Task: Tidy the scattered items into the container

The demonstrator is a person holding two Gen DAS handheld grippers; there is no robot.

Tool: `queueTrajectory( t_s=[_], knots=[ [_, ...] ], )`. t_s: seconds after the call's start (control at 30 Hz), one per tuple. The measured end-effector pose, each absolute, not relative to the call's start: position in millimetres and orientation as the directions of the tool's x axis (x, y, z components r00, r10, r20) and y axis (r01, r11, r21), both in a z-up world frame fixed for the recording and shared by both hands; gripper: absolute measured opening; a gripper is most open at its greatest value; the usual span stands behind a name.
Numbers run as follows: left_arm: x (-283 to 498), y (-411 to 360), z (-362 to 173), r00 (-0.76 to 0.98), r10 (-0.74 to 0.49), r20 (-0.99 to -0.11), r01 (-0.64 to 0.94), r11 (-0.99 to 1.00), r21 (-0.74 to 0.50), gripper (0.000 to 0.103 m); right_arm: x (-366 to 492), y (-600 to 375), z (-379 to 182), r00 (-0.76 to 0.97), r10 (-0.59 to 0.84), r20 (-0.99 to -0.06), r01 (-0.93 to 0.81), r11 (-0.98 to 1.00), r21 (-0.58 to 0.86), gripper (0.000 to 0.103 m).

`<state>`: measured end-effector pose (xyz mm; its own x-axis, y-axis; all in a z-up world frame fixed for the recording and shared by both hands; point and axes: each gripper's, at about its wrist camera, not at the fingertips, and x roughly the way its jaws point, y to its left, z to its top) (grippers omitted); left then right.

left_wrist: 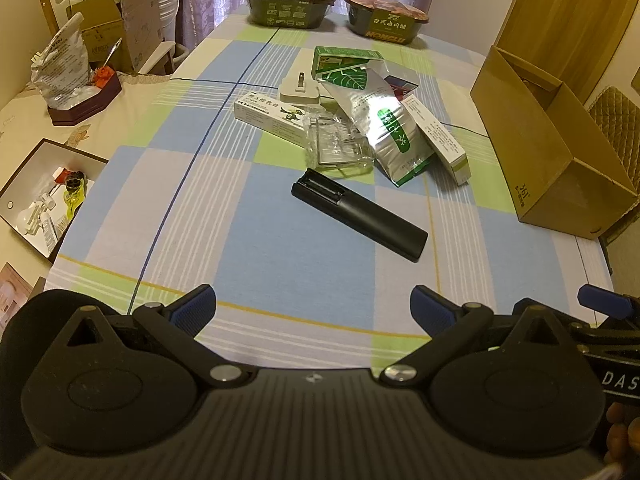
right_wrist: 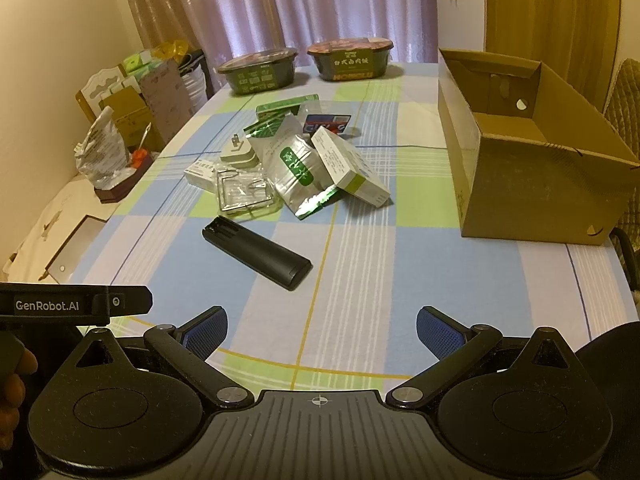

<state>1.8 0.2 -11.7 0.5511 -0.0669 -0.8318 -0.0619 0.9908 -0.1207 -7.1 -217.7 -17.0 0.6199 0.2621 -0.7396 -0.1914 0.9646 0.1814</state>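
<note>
A black remote [left_wrist: 359, 217] [right_wrist: 257, 253] lies on the checked cloth, nearest to both grippers. Behind it is a heap: a clear plastic case [left_wrist: 338, 144] [right_wrist: 245, 194], a silver-green foil pouch [left_wrist: 386, 128] [right_wrist: 298, 170], white medicine boxes [left_wrist: 438, 138] [right_wrist: 349, 166], a long white box [left_wrist: 269, 115], a white plug [left_wrist: 300, 90] [right_wrist: 237, 153] and a green packet [left_wrist: 344, 58]. An open cardboard box [left_wrist: 552, 160] [right_wrist: 532, 160] stands at the right. My left gripper [left_wrist: 313, 308] and right gripper [right_wrist: 322, 330] hover open and empty near the table's front edge.
Two instant-meal bowls [left_wrist: 289, 4] [left_wrist: 385, 14] stand at the far edge before the curtain. At the left are a white tray of small items [left_wrist: 24, 184], a crumpled bag [left_wrist: 64, 64] and stacked cartons. A chair back [left_wrist: 616, 120] shows behind the cardboard box.
</note>
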Motion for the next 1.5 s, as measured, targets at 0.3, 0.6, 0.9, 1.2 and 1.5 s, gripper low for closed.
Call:
queueTrajectory(
  t_s=[0.3, 0.6, 0.9, 1.2, 1.5],
  knots=[
    [1, 0, -11, 0.552, -0.066, -0.831, -0.059, 0.991, -0.118, 0.102, -7, -218, -17, 0.621, 0.266, -0.737, -0.190, 0.964, 0.187, 0.103],
    [1, -1, -11, 0.554, -0.068, -0.830, -0.056, 0.991, -0.118, 0.102, -7, -217, -17, 0.621, 0.261, -0.739, -0.186, 0.965, 0.184, 0.103],
    [1, 4, -1, 0.585, -0.071, -0.808, -0.031, 0.993, -0.110, 0.102, -5, -211, 1, 0.685, 0.245, -0.686, -0.242, 0.965, 0.104, 0.103],
    [13, 13, 26, 0.660, -0.043, -0.750, 0.064, 0.998, -0.001, 0.102, 4, -215, 18, 0.746, 0.275, -0.606, -0.311, 0.949, 0.049, 0.103],
    [34, 2, 36, 0.709, -0.081, -0.700, 0.314, 0.926, 0.211, 0.102, 29, -225, 26, 0.695, 0.337, -0.635, -0.387, 0.920, 0.064, 0.103]
  ],
)
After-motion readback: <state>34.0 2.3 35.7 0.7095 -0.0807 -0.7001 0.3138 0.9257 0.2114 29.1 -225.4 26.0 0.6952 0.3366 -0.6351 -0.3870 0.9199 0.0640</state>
